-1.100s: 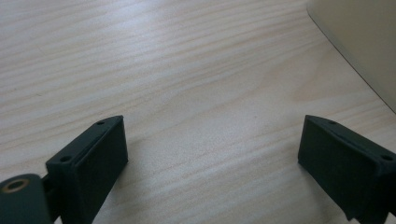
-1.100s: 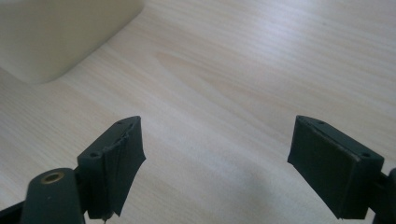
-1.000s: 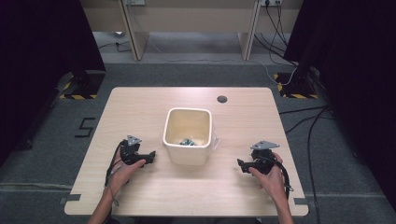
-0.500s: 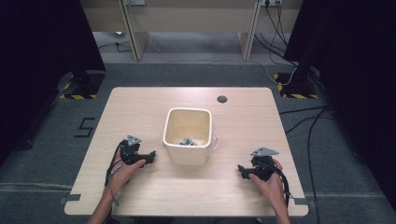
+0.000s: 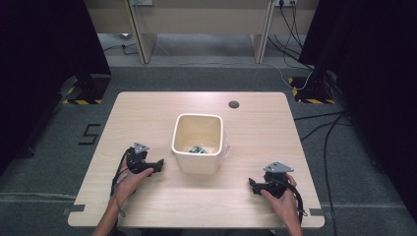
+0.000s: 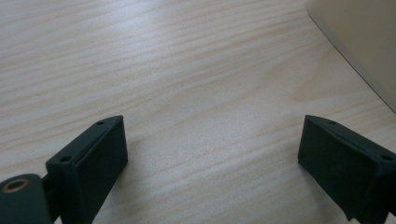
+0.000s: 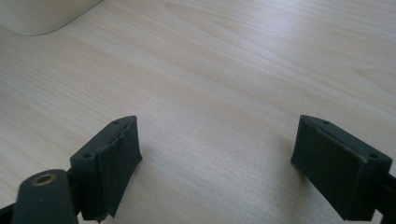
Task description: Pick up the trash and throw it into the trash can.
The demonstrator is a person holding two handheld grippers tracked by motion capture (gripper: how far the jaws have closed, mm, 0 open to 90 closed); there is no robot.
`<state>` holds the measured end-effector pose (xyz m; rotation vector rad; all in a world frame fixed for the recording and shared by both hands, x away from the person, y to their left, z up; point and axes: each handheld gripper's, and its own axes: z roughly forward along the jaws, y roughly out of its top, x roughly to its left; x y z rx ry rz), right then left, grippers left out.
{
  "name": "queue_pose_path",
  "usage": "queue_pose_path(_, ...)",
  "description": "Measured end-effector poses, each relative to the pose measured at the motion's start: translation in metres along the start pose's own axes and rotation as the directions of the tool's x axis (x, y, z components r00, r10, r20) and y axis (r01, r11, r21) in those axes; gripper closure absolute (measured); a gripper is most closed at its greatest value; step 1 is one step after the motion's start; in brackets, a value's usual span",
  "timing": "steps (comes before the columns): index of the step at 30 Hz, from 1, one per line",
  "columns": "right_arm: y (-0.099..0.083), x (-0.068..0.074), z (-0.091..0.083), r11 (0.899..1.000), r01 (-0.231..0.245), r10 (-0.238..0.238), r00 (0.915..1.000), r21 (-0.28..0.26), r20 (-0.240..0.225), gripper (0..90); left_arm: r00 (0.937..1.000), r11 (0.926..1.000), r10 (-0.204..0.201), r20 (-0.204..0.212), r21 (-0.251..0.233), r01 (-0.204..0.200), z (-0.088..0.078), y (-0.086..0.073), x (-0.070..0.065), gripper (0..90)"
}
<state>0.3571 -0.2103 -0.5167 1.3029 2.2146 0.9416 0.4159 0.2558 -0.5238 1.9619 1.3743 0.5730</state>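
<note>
Left tool and right tool rest on the surface, either side of the bin. Both gape wide, holding nothing; the right tool's jaws have just been opening.

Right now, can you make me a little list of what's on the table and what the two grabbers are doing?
table: light wooden table with a small dark round hole near the far edge
middle: cream tub, open on top, small greenish bits inside, too small to name
left gripper: low over the table just left of the tub, open, nothing between the fingers
right gripper: low over the table, right of the tub and nearer the person, its jaws have just been opening, nothing between them
</note>
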Motion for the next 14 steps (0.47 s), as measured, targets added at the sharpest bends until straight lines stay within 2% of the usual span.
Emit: queue_pose_path(14,-0.004,0.0041,-0.0037,1.0,-0.01,0.01,0.9998,0.0,0.02,14.3,1.0,1.0,0.002,0.001,0.0,-0.002,-0.0003,-0.0003,-0.0002,7.4)
